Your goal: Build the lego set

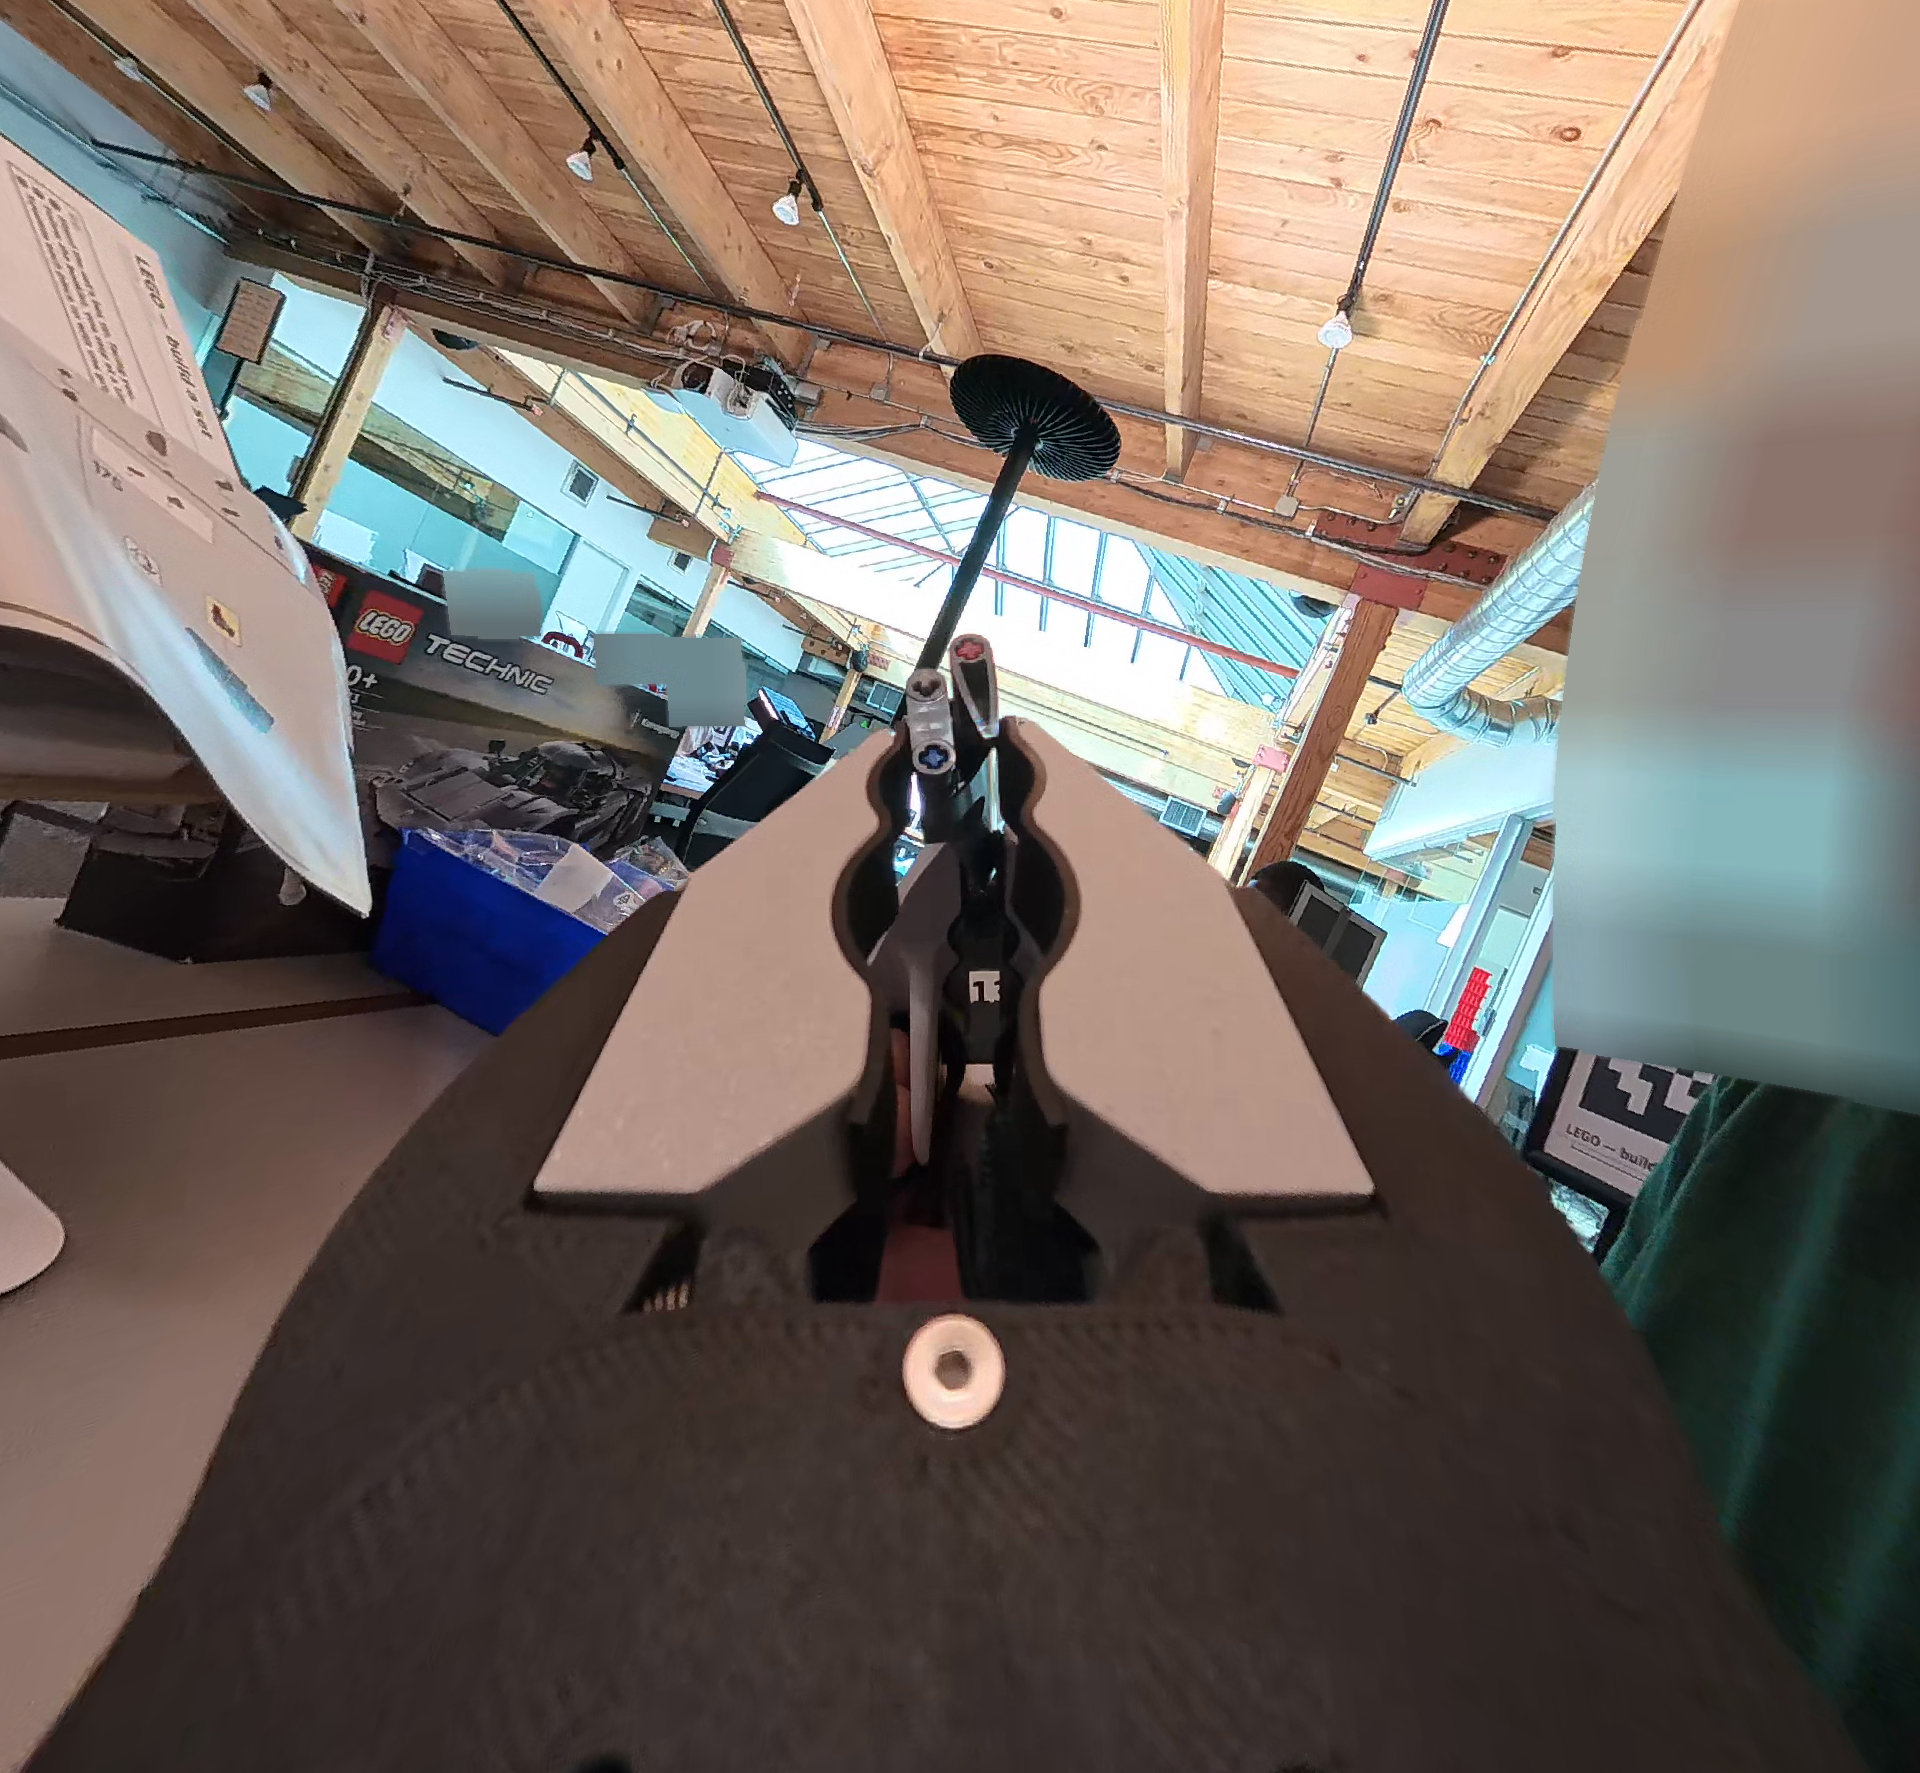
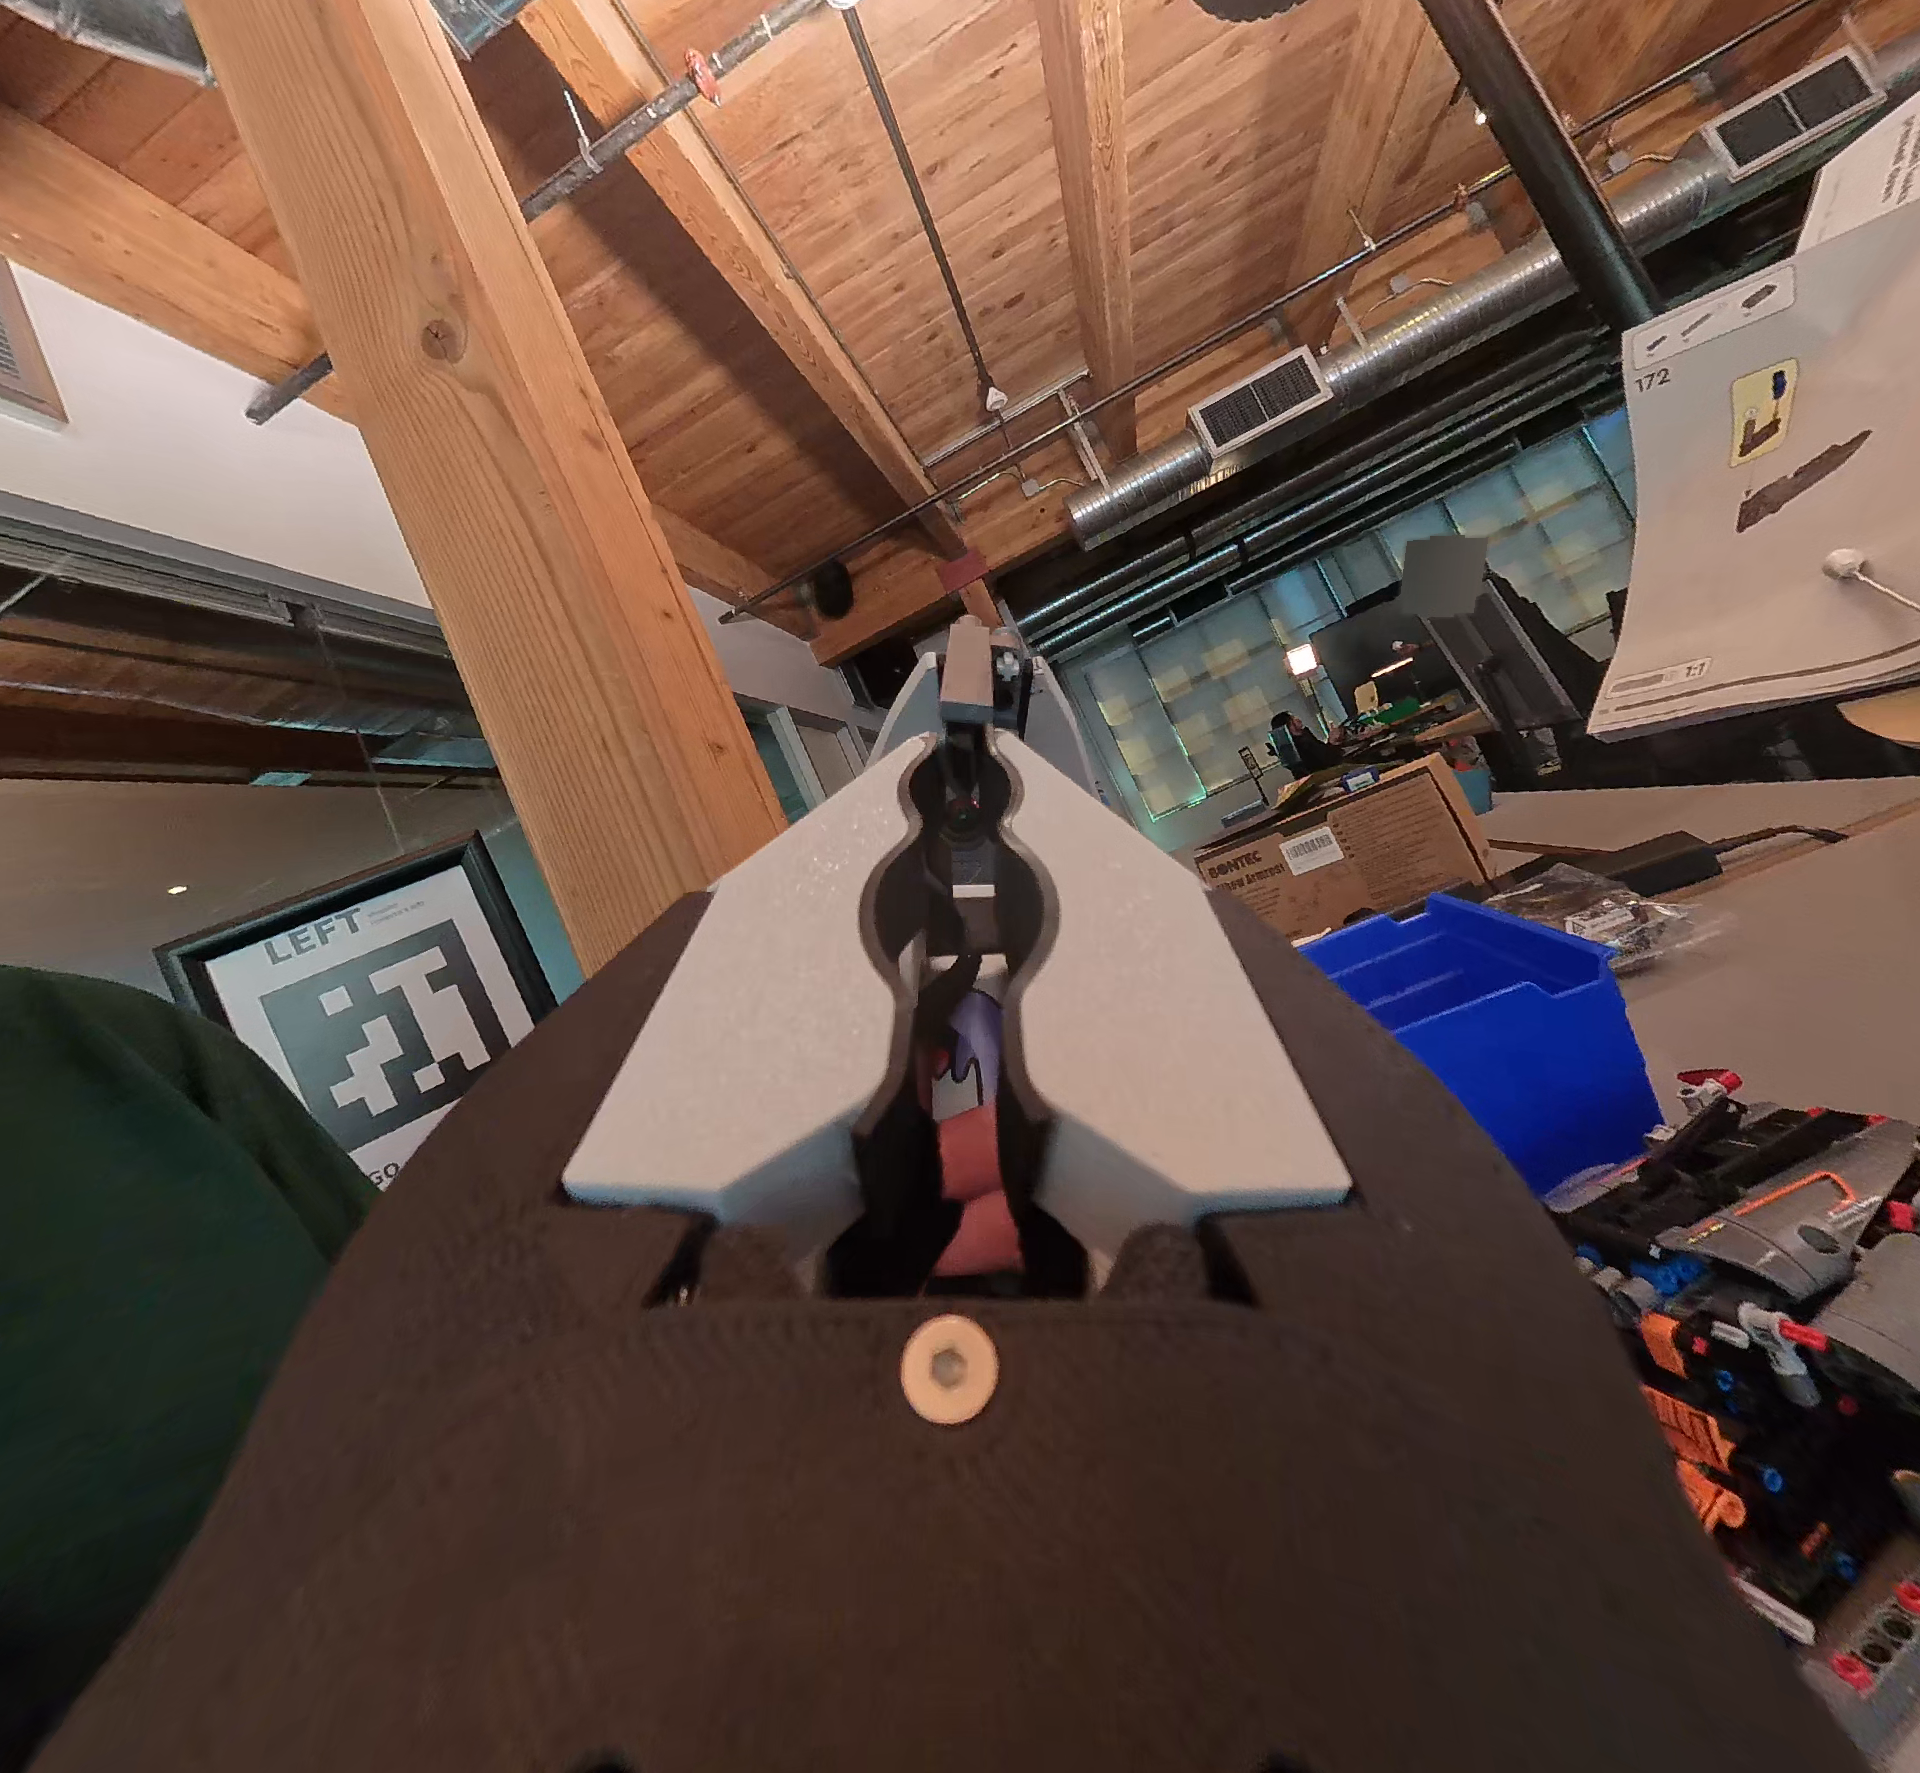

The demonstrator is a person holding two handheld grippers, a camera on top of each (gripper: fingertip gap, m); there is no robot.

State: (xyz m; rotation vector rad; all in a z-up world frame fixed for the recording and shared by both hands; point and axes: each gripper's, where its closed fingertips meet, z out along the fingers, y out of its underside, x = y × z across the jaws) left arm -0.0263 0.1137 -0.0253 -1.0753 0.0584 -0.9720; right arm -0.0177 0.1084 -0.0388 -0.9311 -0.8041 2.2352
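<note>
Both grippers point up towards the wooden ceiling. My left gripper (image 1: 951,736) is shut on a small lego sub-assembly (image 1: 971,674) of grey links with a blue and a red axle end; more black and grey parts of it sit between the fingers. A black rod with a ribbed black disc (image 1: 1034,419) rises behind it; I cannot tell whether it is attached. My right gripper (image 2: 971,736) is shut on a small grey and dark lego piece (image 2: 977,674) that sticks out past its tips. The partly built black, grey and orange lego model (image 2: 1766,1235) lies on the table at the lower right.
An open instruction booklet (image 1: 156,580) hangs at the left and also shows in the right wrist view (image 2: 1766,497). A lego box (image 1: 499,715), a blue bin of bagged parts (image 1: 488,934), another blue bin (image 2: 1507,1027), a cardboard box (image 2: 1351,840), a framed marker sign (image 2: 374,1027) and a person's green sleeve (image 1: 1787,1360) surround me. Both grippers' tips are close together, under 4 cm apart.
</note>
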